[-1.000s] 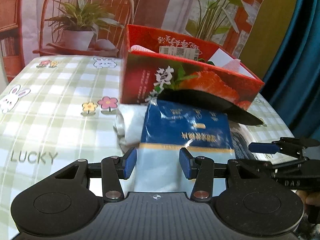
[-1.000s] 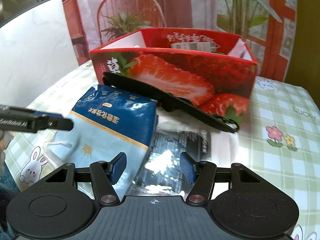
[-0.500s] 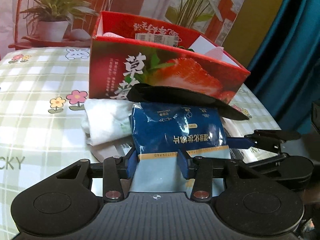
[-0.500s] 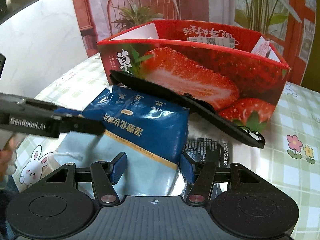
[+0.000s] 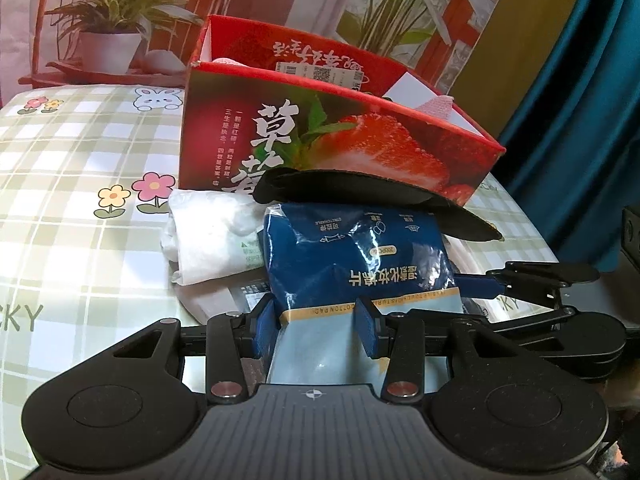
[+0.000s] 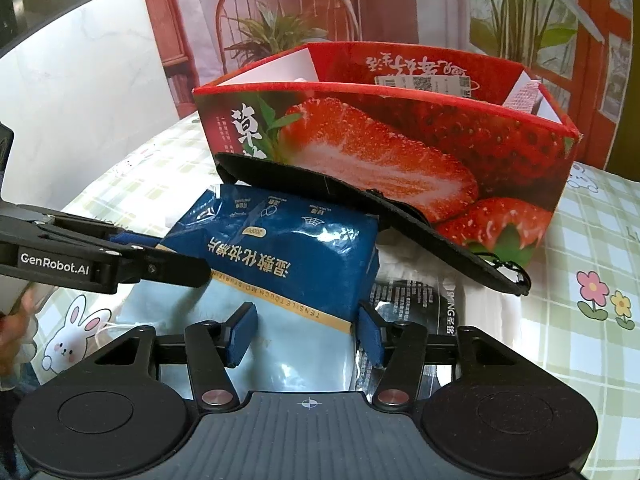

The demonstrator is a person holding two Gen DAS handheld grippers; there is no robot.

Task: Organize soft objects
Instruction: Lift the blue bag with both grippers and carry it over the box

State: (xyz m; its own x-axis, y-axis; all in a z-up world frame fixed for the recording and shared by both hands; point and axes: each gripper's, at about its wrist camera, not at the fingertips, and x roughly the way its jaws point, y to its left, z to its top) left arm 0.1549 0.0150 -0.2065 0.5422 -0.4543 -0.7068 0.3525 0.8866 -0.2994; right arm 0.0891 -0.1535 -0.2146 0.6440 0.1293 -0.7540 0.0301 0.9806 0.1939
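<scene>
Blue-and-pale plastic cotton-pad pack (image 5: 352,264) lay before red strawberry-printed cardboard box (image 5: 320,136); left gripper (image 5: 318,330) and right gripper (image 6: 304,334), jaws just closing, straddled its near end, contact uncertain.

My left gripper (image 6: 176,264) reads "GenRobot.AI" along its arm. Beside it, the blue cotton-pad pack (image 6: 288,256) says "TENSILE TOUCH". Right of the pack, the desk cloth (image 5: 24,316) shows "CKY".

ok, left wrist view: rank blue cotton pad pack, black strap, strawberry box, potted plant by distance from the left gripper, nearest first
1. blue cotton pad pack: its near end lies between the jaws of the left gripper.
2. black strap: just beyond the pack, lying across its far end.
3. strawberry box: behind the strap, centre.
4. potted plant: far back, upper left.
</scene>
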